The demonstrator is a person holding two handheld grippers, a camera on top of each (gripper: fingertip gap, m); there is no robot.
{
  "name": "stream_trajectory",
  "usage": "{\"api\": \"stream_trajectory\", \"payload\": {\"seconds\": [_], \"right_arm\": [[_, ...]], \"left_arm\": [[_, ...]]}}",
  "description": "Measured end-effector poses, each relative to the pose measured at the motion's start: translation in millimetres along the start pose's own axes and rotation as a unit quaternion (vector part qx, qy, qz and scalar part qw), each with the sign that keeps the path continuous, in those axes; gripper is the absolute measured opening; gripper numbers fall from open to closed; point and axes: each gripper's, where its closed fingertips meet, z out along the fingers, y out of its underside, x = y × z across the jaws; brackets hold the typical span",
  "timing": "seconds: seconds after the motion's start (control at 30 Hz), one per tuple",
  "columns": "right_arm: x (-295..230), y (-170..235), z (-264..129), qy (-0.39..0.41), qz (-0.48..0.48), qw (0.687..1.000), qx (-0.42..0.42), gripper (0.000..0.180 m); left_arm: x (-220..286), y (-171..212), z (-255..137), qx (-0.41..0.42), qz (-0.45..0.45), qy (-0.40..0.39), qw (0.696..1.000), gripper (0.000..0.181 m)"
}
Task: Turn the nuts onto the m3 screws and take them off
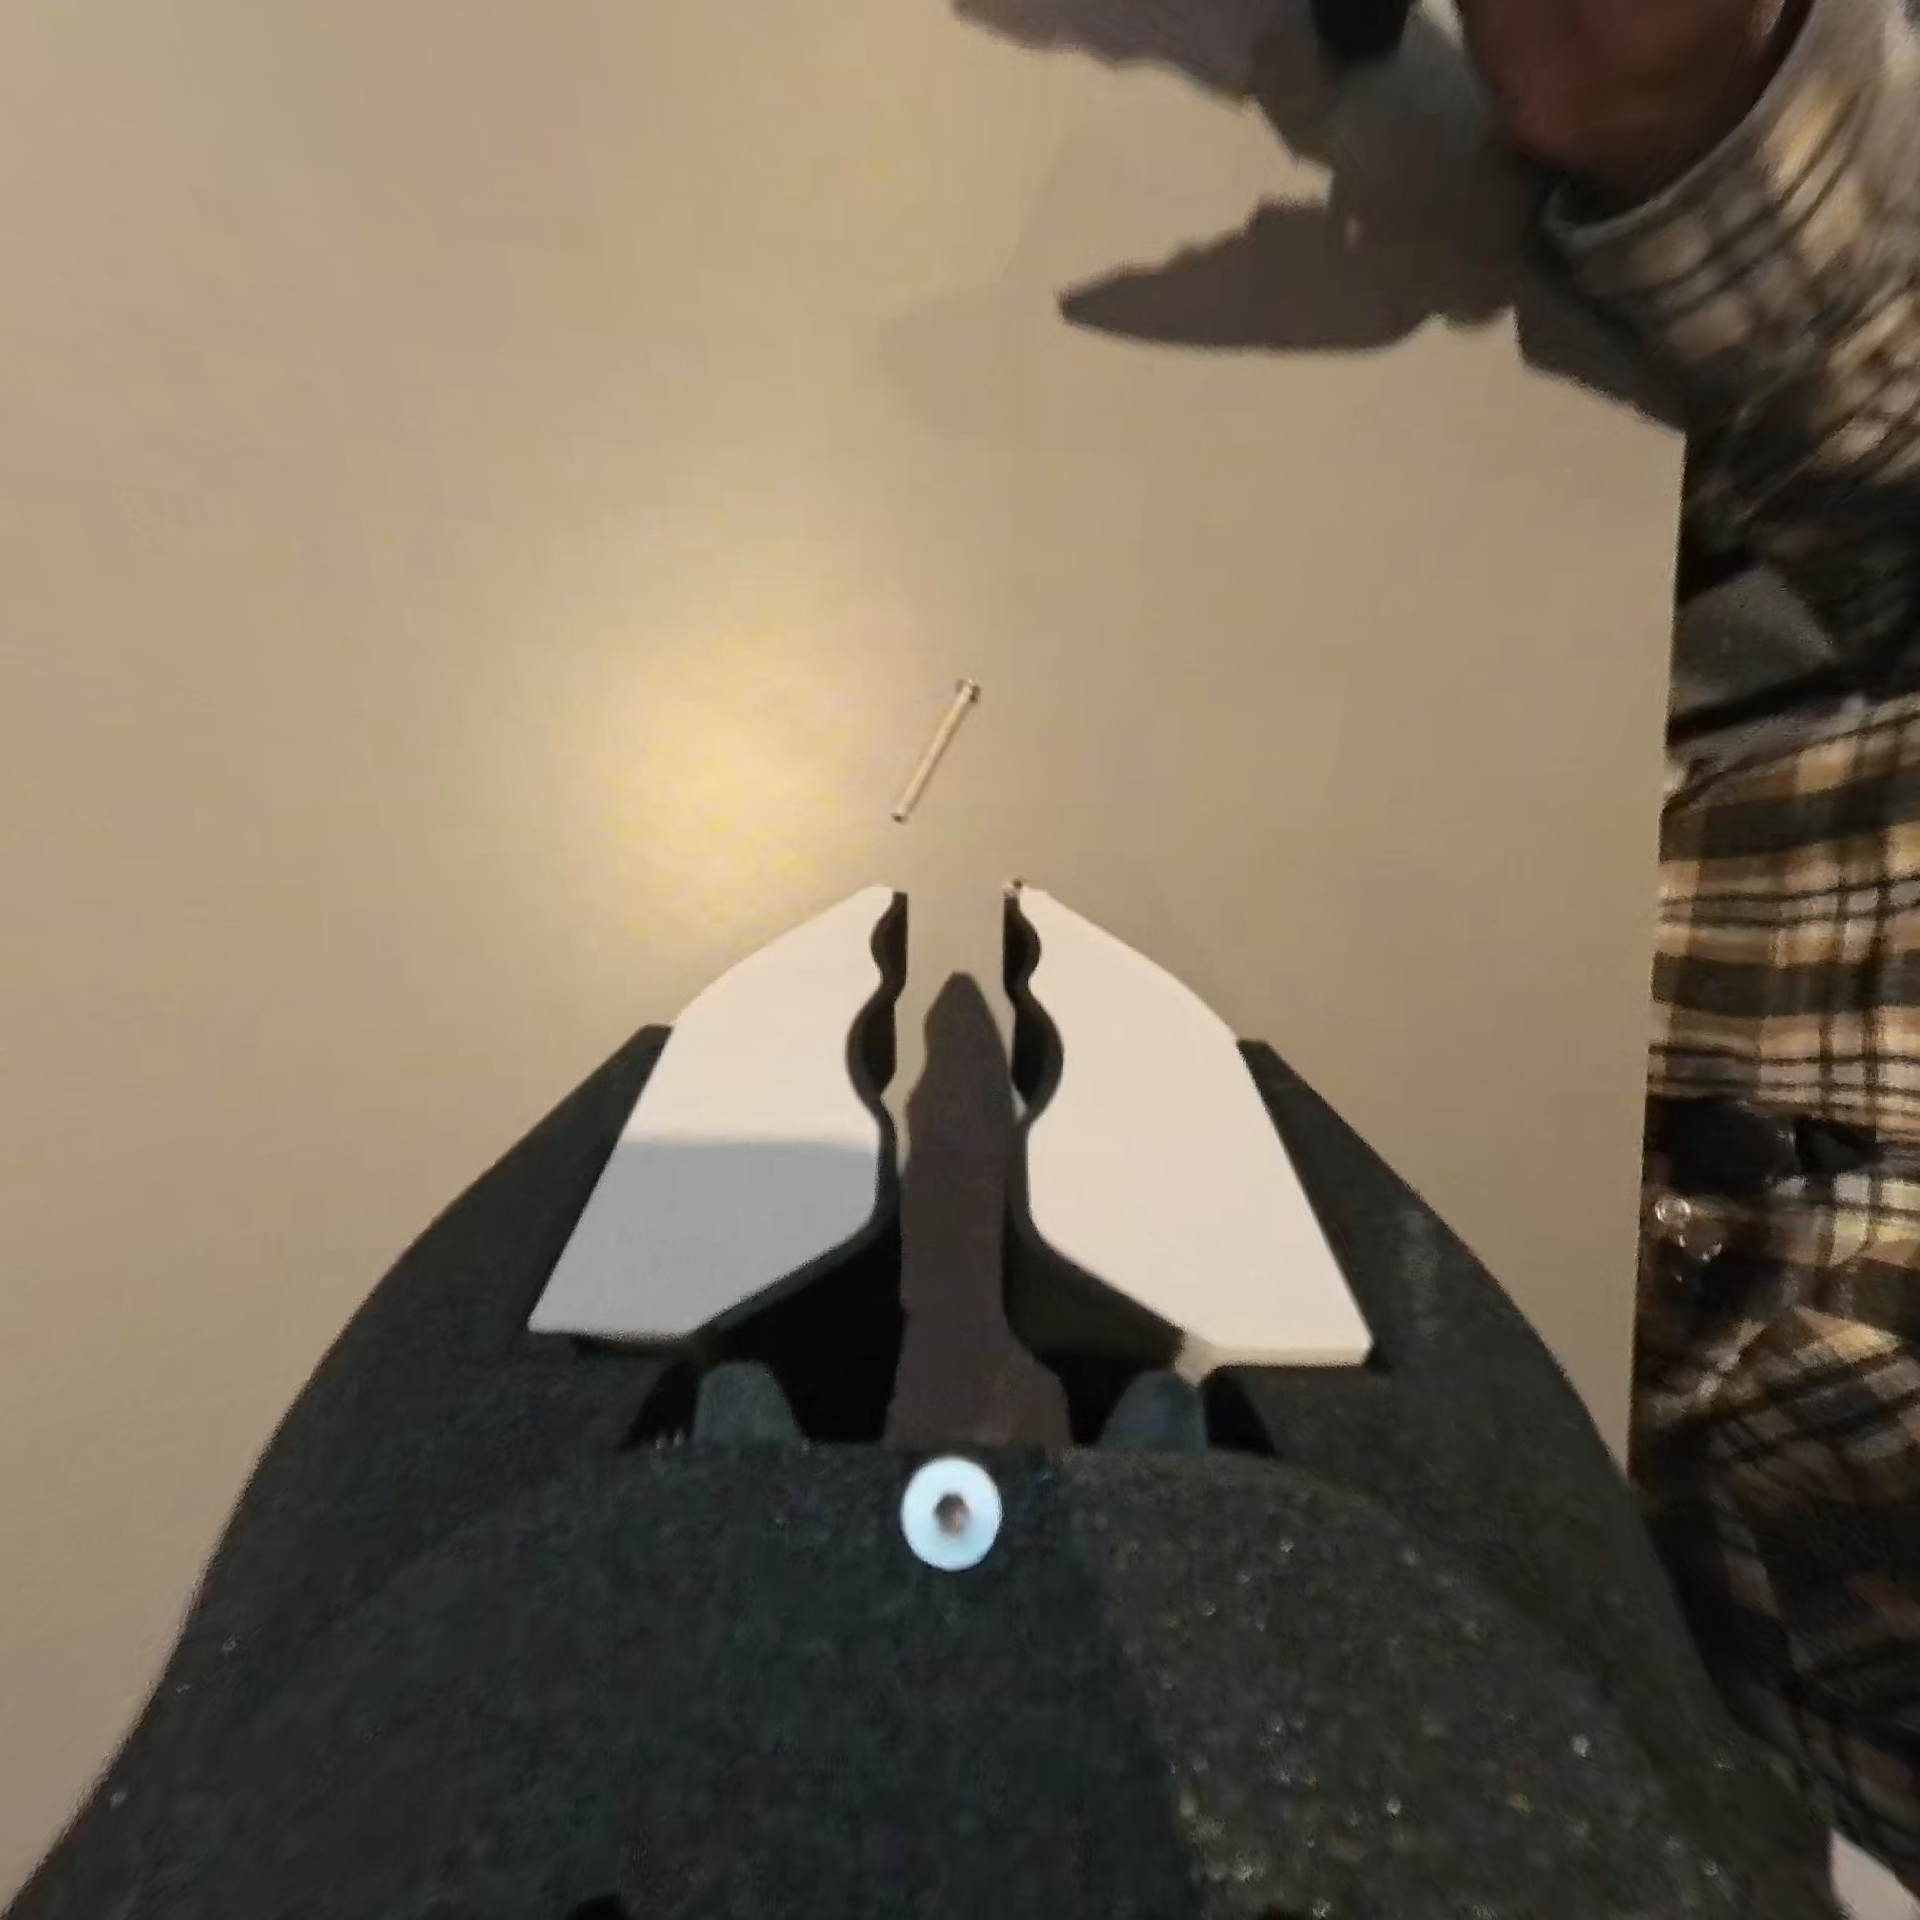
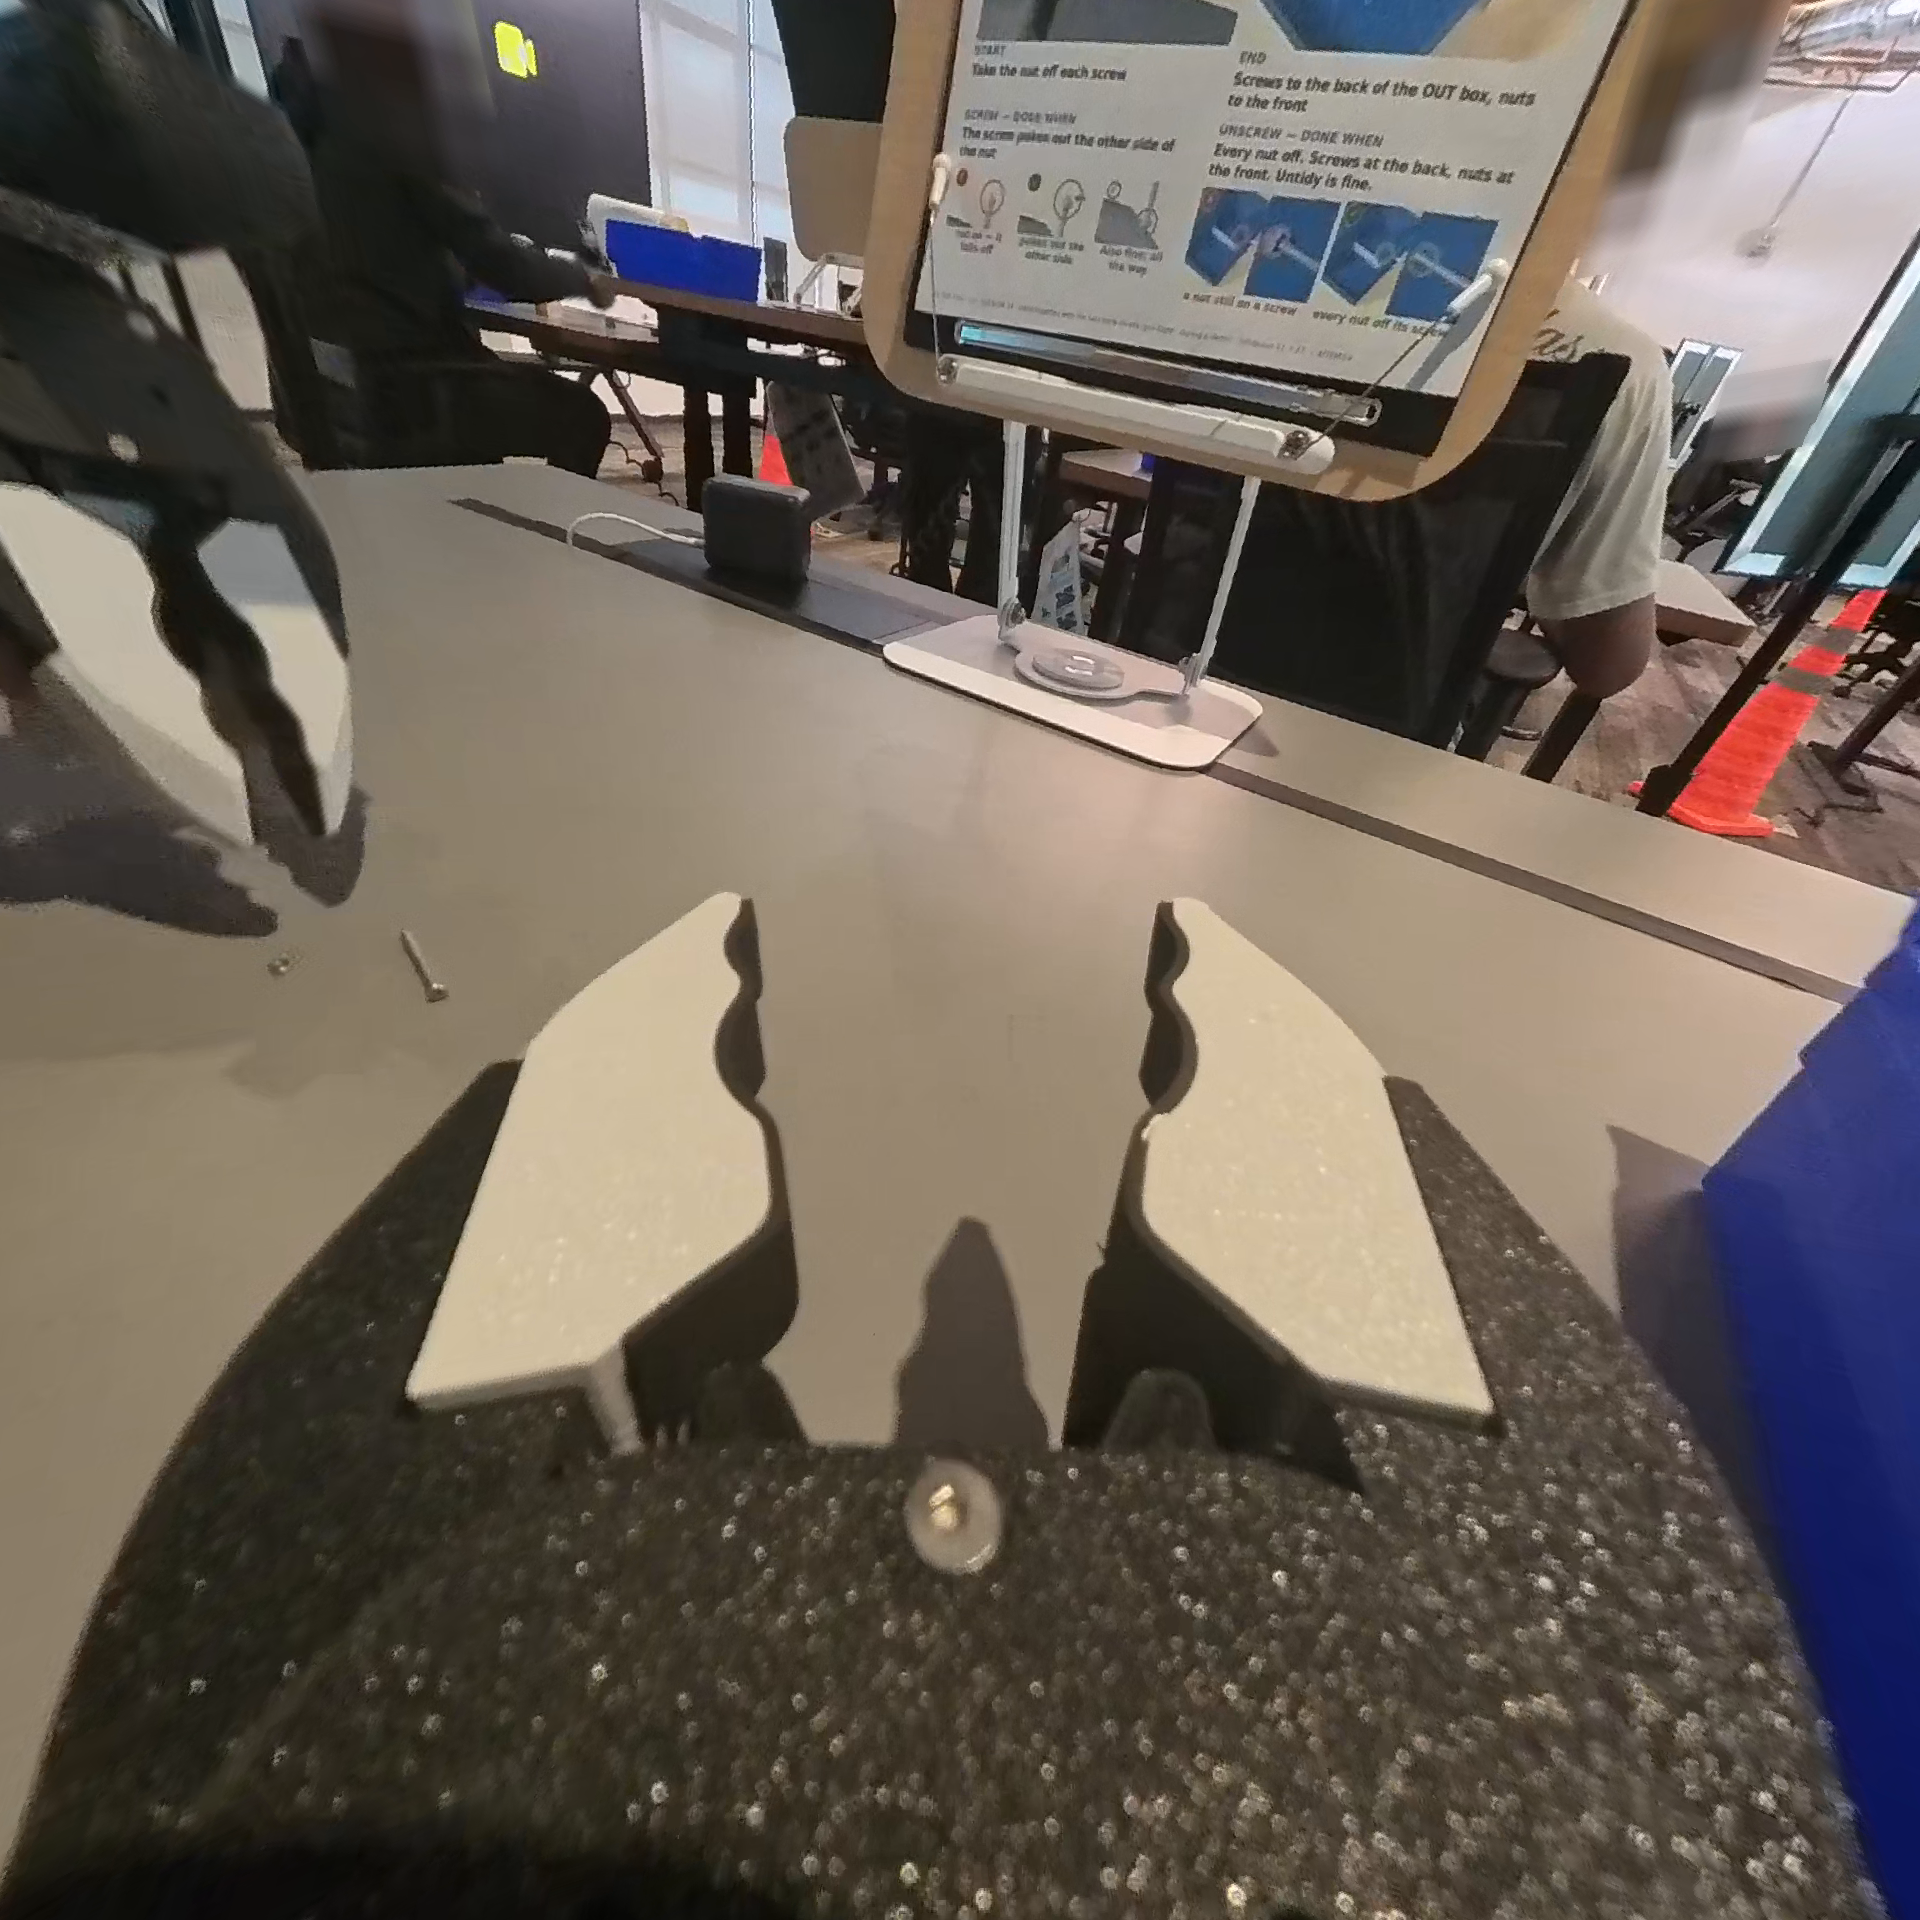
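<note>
The left gripper (image 1: 956, 894) hung over the table (image 1: 416, 520), jaws narrowly parted and holding nothing, the nut (image 1: 1016, 885) at its right tip. Just beyond lay the bare screw (image 1: 935, 750). Pick-up seemed in hand; next needs a precise pinch. The right gripper (image 2: 954, 914) stood wide open, empty

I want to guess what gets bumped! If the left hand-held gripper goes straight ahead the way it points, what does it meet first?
Probably the screw lying on the table, just beyond the left hand-held gripper, slightly left of centre. Depth is unclear, so it might meet the table itself.
</note>
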Motion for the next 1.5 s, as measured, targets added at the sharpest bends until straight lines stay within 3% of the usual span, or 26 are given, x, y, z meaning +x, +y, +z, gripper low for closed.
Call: {"api": "stream_trajectory", "payload": {"seconds": [0.2, 0.47, 0.63, 0.8, 1.5], "right_arm": [[-8.9, 3.2, 5.1, -0.02, -0.001, 0.999, -0.026, 0.069], [-81.9, 12.8, 38.9, -0.192, -0.048, 0.967, -0.159, 0.057], [-127.4, 37.7, 56.7, -0.282, -0.091, 0.923, -0.245, 0.048], [-148.4, 59.8, 60.7, -0.312, -0.123, 0.892, -0.304, 0.041], [-163.0, 71.2, 58.0, -0.341, -0.119, 0.864, -0.351, 0.003]], "left_arm": [[-31.9, -24.0, -38.1, 0.166, -0.011, -0.024, 0.986, 0.028], [-38.2, -29.6, -79.6, 0.345, 0.013, -0.029, 0.938, 0.039], [-39.6, -29.5, -85.9, 0.35, 0.033, -0.057, 0.934, 0.038], [-41.0, -26.5, -79.8, 0.329, 0.036, -0.065, 0.941, 0.037], [-39.0, -25.8, -74.9, 0.317, 0.037, -0.063, 0.946, 0.034]]}}
